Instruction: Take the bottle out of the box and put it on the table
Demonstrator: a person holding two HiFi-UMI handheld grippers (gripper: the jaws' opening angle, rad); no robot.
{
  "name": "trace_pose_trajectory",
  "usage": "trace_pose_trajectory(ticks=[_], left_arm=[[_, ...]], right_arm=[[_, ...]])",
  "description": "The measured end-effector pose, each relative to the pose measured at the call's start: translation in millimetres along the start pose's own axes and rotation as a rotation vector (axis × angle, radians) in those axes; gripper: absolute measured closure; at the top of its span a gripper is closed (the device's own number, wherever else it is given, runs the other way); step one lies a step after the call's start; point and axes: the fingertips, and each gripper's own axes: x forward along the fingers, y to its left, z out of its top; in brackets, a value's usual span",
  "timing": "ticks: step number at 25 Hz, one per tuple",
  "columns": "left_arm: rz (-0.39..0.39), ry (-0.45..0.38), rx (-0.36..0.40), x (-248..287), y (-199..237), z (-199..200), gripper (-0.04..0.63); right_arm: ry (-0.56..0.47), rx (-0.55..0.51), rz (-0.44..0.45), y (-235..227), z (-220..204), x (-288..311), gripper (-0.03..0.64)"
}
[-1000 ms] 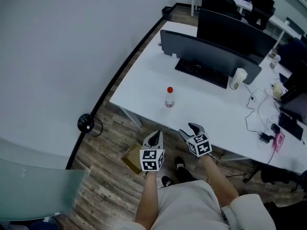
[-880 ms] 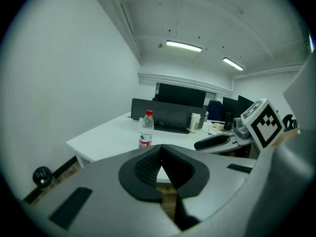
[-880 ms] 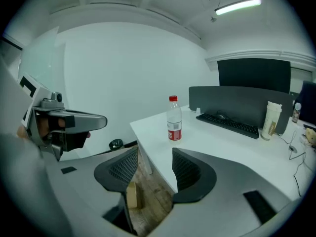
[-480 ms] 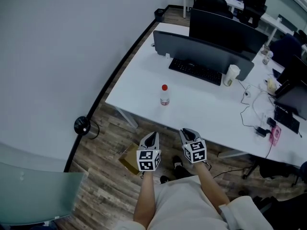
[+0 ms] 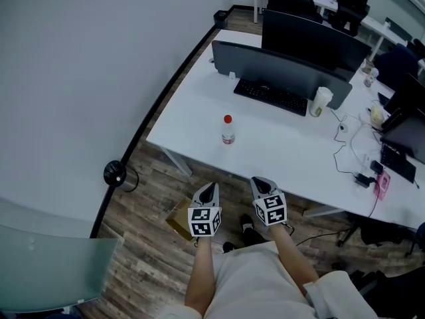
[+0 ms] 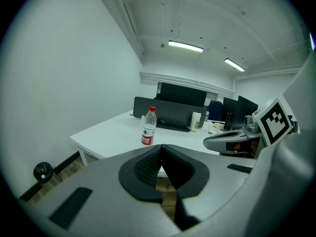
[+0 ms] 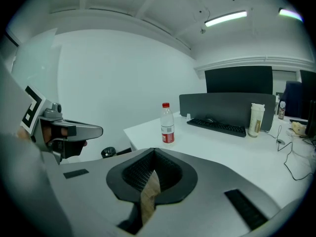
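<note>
A clear water bottle (image 5: 228,130) with a red cap and red label stands upright on the white table (image 5: 199,145), near its front left corner. It also shows in the left gripper view, bottle (image 6: 148,126), and the right gripper view, bottle (image 7: 167,124). My left gripper (image 5: 210,187) and right gripper (image 5: 261,181) hover side by side over the floor, short of the table edge and apart from the bottle. Both are shut with nothing between the jaws, as the left gripper (image 6: 161,148) and right gripper (image 7: 153,153) show up close. A brown cardboard box (image 5: 178,219) lies on the floor under my left gripper.
Behind the bottle stand a dark desk divider (image 5: 279,65), a keyboard (image 5: 269,97) and a pale cup (image 5: 322,103). Cables and small devices (image 5: 368,171) lie at the table's right. A black round object (image 5: 115,174) sits on the wooden floor by the wall.
The right gripper's jaws have gone from open to shut with nothing in them. Both grippers stay close together before the table. The bottle has not moved.
</note>
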Motion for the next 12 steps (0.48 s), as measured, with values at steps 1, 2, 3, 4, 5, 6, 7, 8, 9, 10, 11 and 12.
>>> trace_pose_trajectory(ticks=[1,2,3,4,5,6,7,8,9,10,11,12], left_arm=[[-0.001,0.000,-0.002,-0.3,-0.7,-0.7,0.580],[-0.003,-0.001,-0.002,-0.2,-1.7,-1.0,0.580],[-0.005,-0.003,-0.002,0.1,-2.8,-0.8,0.580],[-0.009,-0.005,0.000,0.3,-3.7,-0.2,0.580],[-0.012,-0.007,0.003,0.1,-4.3,0.6,0.580],[-0.014,-0.009,0.005,-0.3,-4.6,1.5,0.580],[-0.016,-0.012,0.008,-0.7,-4.8,2.4,0.580],[-0.017,-0.014,0.011,-1.1,-5.0,3.0,0.580],[-0.019,-0.015,0.013,-1.6,-5.1,3.3,0.580],[-0.020,-0.016,0.013,-2.3,-5.0,3.3,0.580],[-0.021,-0.016,0.012,-3.1,-4.6,3.2,0.580],[-0.024,-0.018,0.008,-4.0,-4.3,3.4,0.580]], right_arm=[[0.001,-0.001,-0.001,-0.1,-0.3,-0.6,0.577],[0.000,-0.001,-0.002,-0.6,-0.4,-1.4,0.577],[-0.004,-0.001,-0.004,-1.4,0.1,-2.1,0.577],[-0.009,0.003,-0.006,-2.3,0.9,-2.8,0.577],[-0.015,0.009,-0.007,-3.2,1.6,-3.4,0.578],[-0.018,0.014,-0.009,-4.2,2.0,-3.9,0.577],[-0.020,0.017,-0.012,-5.6,2.1,-4.4,0.578],[-0.021,0.019,-0.015,-7.1,1.7,-5.1,0.578],[-0.020,0.021,-0.018,-8.2,0.8,-6.0,0.577],[-0.019,0.022,-0.019,-8.7,-0.2,-6.8,0.577],[-0.019,0.023,-0.020,-8.5,-1.1,-7.4,0.578],[-0.018,0.023,-0.019,-8.0,-1.7,-7.8,0.578]])
